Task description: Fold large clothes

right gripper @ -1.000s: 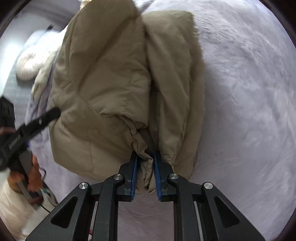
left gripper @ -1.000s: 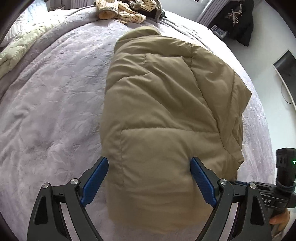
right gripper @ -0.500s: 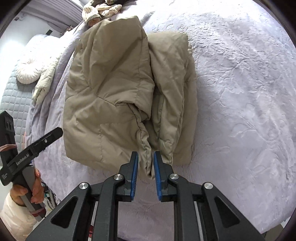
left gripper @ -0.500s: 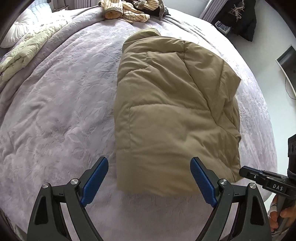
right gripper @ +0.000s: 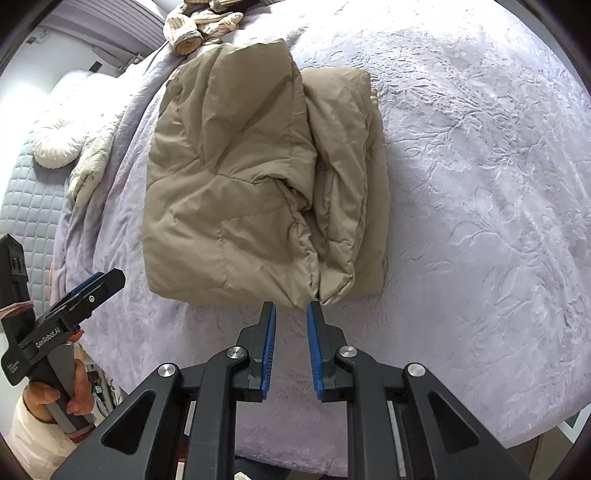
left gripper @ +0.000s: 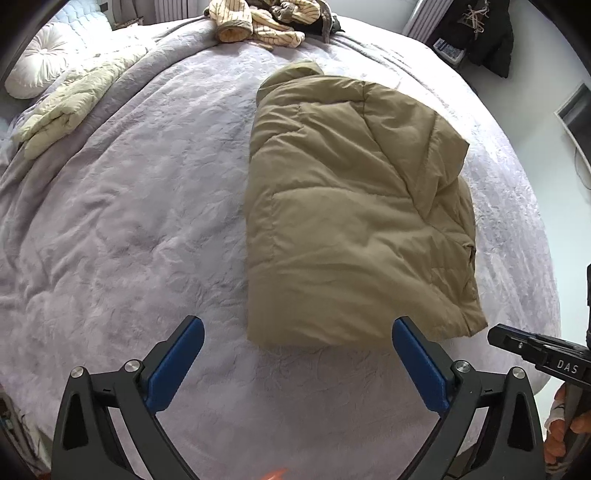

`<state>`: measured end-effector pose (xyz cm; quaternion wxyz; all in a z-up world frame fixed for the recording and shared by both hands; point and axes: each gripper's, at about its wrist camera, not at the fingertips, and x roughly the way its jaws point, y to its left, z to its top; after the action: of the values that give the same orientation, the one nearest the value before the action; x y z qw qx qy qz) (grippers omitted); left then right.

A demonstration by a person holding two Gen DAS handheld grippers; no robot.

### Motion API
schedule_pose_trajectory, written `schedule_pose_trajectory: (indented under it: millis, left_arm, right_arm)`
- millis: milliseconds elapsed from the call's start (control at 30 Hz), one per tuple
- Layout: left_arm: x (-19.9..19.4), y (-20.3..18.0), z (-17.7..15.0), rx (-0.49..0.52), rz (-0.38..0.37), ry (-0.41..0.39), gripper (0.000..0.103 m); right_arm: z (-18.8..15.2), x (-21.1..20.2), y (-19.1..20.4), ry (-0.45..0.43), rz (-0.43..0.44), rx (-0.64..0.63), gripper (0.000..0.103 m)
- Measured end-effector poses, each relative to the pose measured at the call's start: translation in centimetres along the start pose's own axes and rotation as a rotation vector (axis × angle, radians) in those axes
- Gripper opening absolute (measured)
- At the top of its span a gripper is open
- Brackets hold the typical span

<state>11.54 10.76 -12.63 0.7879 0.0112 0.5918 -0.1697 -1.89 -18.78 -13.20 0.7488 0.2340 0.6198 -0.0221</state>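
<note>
Both wrist views look down over the bed (left gripper: 110, 221) from its near edge, sharing the folded jacket (left gripper: 351, 221).

Bedroom, quilted bed (left gripper: 110, 229), round pillow (left gripper: 40, 66)

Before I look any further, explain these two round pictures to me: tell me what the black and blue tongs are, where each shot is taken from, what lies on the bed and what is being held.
There is no robot here. A person holds a hand tool in each hand, each ending in a two-finger gripper with blue pads, and each carries a fisheye camera looking forward along its fingers, hence the round, bent pictures.

One picture looks along the left gripper. Its fingers stand wide apart and hold nothing. The other looks along the right gripper. Its fingers are close together with a narrow gap, just short of the jacket's edge, holding nothing.

On the lilac bedspread lies a tan padded jacket, folded into a thick bundle. At the far end of the bed sits a heap of striped clothes, and to the side a cream garment and a round white cushion.
</note>
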Motion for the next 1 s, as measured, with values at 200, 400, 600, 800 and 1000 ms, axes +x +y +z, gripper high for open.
schedule_pose_trajectory:
  millis: [200, 400, 600, 800, 1000]
  left_arm:
    - [-2.0, -0.7, -0.6, 0.036, 0.144, -0.059, 0.102]
    - [-3.6, -0.9, -0.4, 0.030, 0.094, -0.071, 0.102]
    - [-5.4, -1.9, 0.2, 0.057, 0.149, -0.108, 0.102]
    - [-7.6, -2.8, 0.6, 0.053, 0.126, -0.143, 0.102]
    - [-10.0, -3.3, 1.3, 0.037, 0.166, -0.187, 0.102]
  right_arm:
    - [-0.5, -0.6, 1.2, -0.012, -0.016, -0.011, 0.051]
    - [-0.6, -2.4, 2.9, -0.051, -0.055, -0.041, 0.076]
    - [-0.3, -4.9, 5.0, -0.122, -0.092, -0.083, 0.085]
    - [-0.4, -6.9, 6.0, -0.210, -0.151, -0.087, 0.092]
    - [0.0, -8.4, 6.3, -0.245, -0.191, -0.068, 0.103]
